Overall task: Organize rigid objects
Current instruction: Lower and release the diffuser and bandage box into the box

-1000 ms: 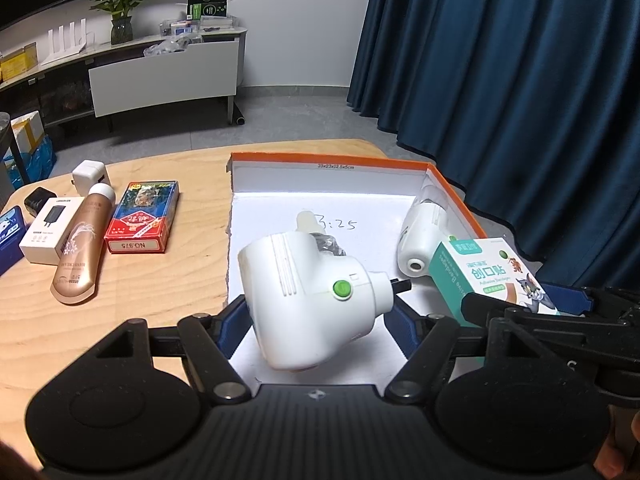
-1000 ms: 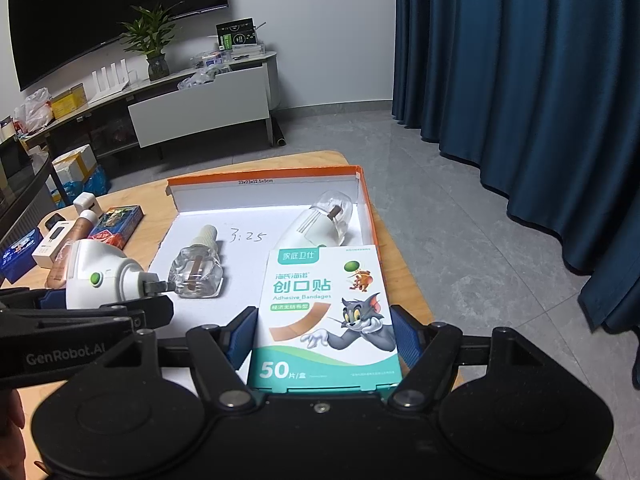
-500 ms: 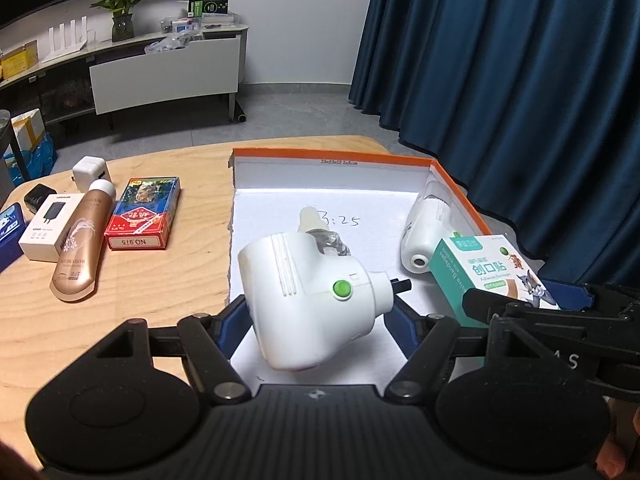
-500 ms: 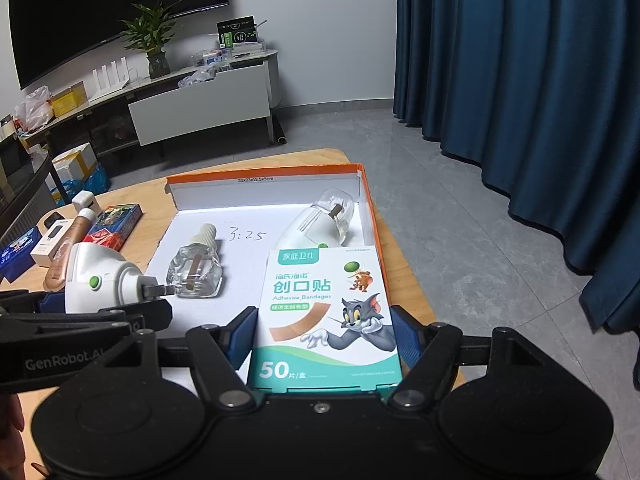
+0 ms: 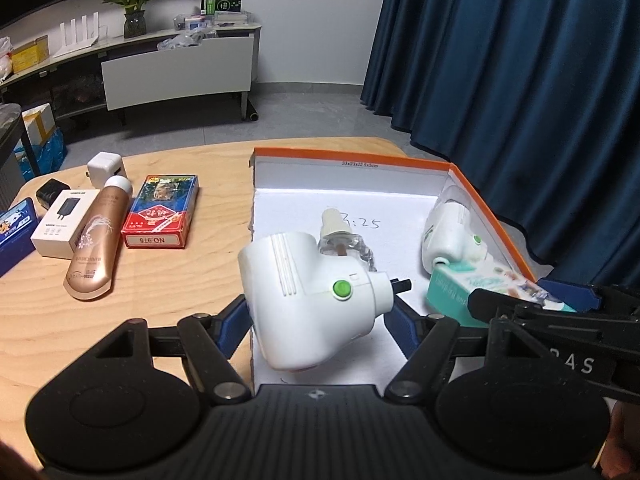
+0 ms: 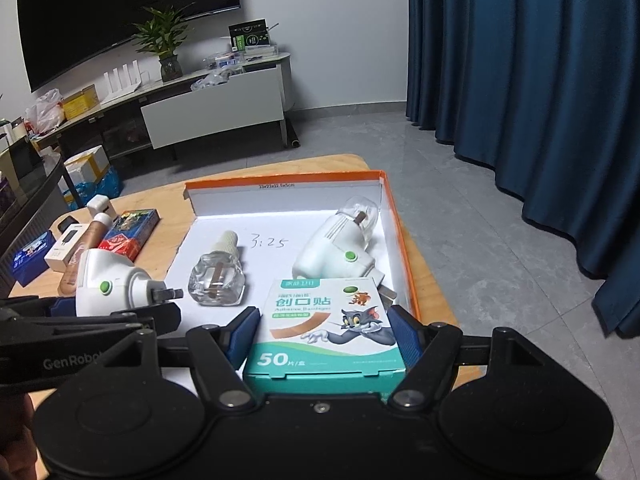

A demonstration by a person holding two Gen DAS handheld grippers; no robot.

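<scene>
Two grips, white plug-in heater (image 5: pixel 308 300) between left jaws, bandage box (image 6: pixel 326 326) between right jaws

The left gripper (image 5: pixel 318 316) is closing its blue pads (image 5: pixel 236 322) on the white plug-in heater (image 5: pixel 308 300), holding it tilted over the near-left part of the orange-rimmed box (image 5: pixel 486 196). The right gripper (image 6: pixel 326 332) is clamping the bandage box (image 6: pixel 326 328) flat between its pads (image 6: pixel 404 334), over the near-right part of that box, just beside the left gripper. A bit of hand is showing at each frame's lower edge.
</scene>
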